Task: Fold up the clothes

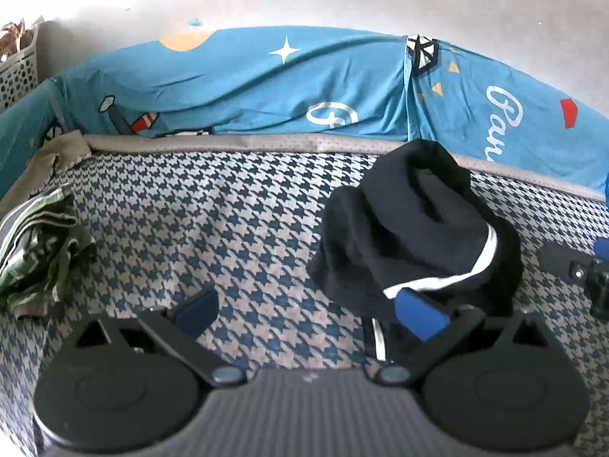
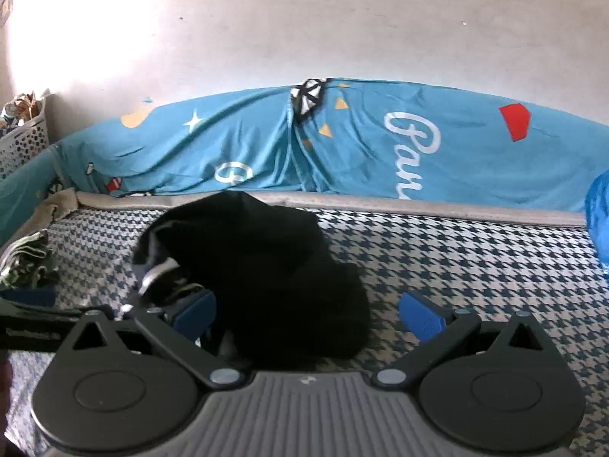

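Left of the black garment (image 1: 415, 236) the houndstooth mattress (image 1: 198, 228) lies open up to the green clothes (image 1: 38, 251); right of it, too. Behind it the blue sheet (image 1: 266, 87) walls off the far edge.

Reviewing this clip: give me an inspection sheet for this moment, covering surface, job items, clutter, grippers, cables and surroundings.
Surface: houndstooth mattress, grey edging at the far side.
Job's things: black garment with a white stripe, bunched in a heap, not folded; green striped garment crumpled at the left edge; olive cloth in the far left corner.
Clutter: nothing seen.
Grippers: left gripper open, its right finger against the black garment's near edge; right gripper open, the heap between its fingers, not clamped.
Cables: nothing seen.
Surroundings: blue printed sheet along a white wall; perforated basket at far left.
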Motion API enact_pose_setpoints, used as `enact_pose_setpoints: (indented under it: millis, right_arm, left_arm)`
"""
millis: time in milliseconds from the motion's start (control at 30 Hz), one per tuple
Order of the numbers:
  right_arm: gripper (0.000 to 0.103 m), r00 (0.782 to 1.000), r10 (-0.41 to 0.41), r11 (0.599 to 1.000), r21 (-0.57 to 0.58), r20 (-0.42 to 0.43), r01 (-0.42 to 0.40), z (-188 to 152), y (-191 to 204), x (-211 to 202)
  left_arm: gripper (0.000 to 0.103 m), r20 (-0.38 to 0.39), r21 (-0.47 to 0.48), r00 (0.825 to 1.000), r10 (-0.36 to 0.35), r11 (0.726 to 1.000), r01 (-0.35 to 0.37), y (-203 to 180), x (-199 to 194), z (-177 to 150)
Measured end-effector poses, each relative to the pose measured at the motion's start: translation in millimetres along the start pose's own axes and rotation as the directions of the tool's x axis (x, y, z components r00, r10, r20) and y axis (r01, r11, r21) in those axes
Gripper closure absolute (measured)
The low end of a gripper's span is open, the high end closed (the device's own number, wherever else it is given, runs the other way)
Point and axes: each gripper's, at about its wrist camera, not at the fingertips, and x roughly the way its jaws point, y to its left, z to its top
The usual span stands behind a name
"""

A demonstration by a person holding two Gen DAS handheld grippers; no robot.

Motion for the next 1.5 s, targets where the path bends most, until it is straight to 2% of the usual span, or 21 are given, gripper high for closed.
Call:
enact_pose_setpoints:
  millis: [100,433,633,933,1233,1433,1500]
  right_arm:
    - [0.0,1.0,0.015,1.0,0.006,-0.004,-0.015,1,7,3]
    - [0.0,0.998,-0.028,0.999,-0.035,-0.051,0.026,-8,13,5]
    - [0.0,0.998,-0.043,0.999,0.025,-0.043,0.044,-13,1,-10]
    - [0.0,0.992,-0.027,0.994,0.1,-0.127,0.04,-23,-9,-20]
    - [0.0,0.991,0.015,1.0,0.01,-0.136,-0.014,-25,7,-24]
    - [0.01,0.989,-0.029,0.998,-0.052,-0.143,0.022,-16,9,-10]
    - [0.02,0.986,-0.032,0.999,-0.034,-0.164,0.027,-14,6,-3]
  left_arm:
    - [0.0,-0.012,0.005,1.0,0.003,1.0,-0.003,-2,3,-1]
    - [0.0,-0.049,0.048,0.998,0.031,0.998,-0.028,-8,15,-12]
    - [0.0,-0.05,0.06,0.998,0.028,0.998,-0.025,-9,17,-16]
    - [0.0,-0.041,0.087,0.999,0.02,0.996,-0.016,-14,12,-20]
    - [0.0,-0.012,0.038,1.0,-0.002,0.999,0.002,-6,4,-13]
    - [0.0,0.02,0.041,1.0,-0.014,0.999,0.013,-11,1,-3]
    - [0.0,0.029,0.049,0.999,-0.018,0.999,0.016,-14,1,1]
